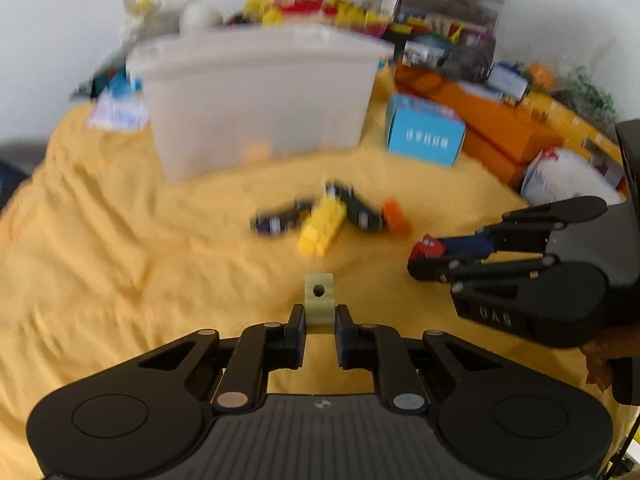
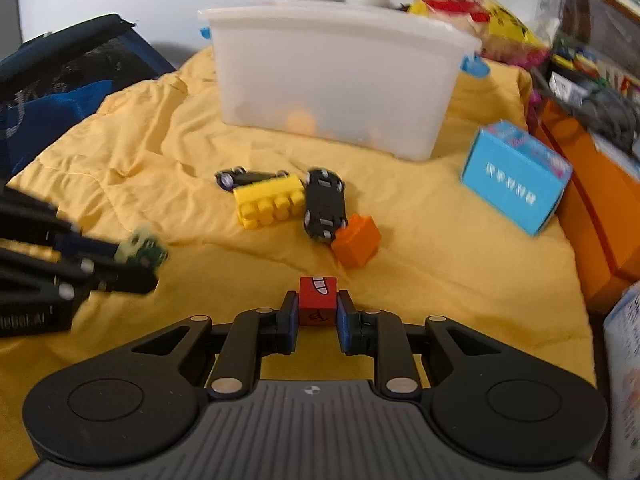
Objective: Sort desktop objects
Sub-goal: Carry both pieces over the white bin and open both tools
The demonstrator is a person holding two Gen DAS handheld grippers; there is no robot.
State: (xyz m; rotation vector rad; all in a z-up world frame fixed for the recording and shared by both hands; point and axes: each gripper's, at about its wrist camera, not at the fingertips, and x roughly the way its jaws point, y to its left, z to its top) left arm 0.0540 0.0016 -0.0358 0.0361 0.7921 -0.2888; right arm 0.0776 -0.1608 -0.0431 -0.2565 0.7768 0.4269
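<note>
My left gripper (image 1: 319, 320) is shut on a small pale green block with a round hole (image 1: 319, 302); the same block (image 2: 140, 252) shows at the left in the right wrist view. My right gripper (image 2: 318, 312) is shut on a red printed cube (image 2: 317, 300), also visible as the red cube (image 1: 427, 247) in the left wrist view. Ahead on the yellow cloth (image 2: 160, 152) lie a yellow toy brick (image 2: 270, 200), two black toy cars (image 2: 325, 204) (image 2: 248, 178) and an orange brick (image 2: 357, 241). A translucent white bin (image 2: 336, 80) stands behind them.
A blue carton (image 2: 516, 182) lies right of the bin. Orange boxes (image 1: 492, 124) and stacked clutter line the right side. A dark blue bag (image 2: 60, 80) sits at the left. Bright snack packets (image 2: 468, 12) and a white toy are behind the bin.
</note>
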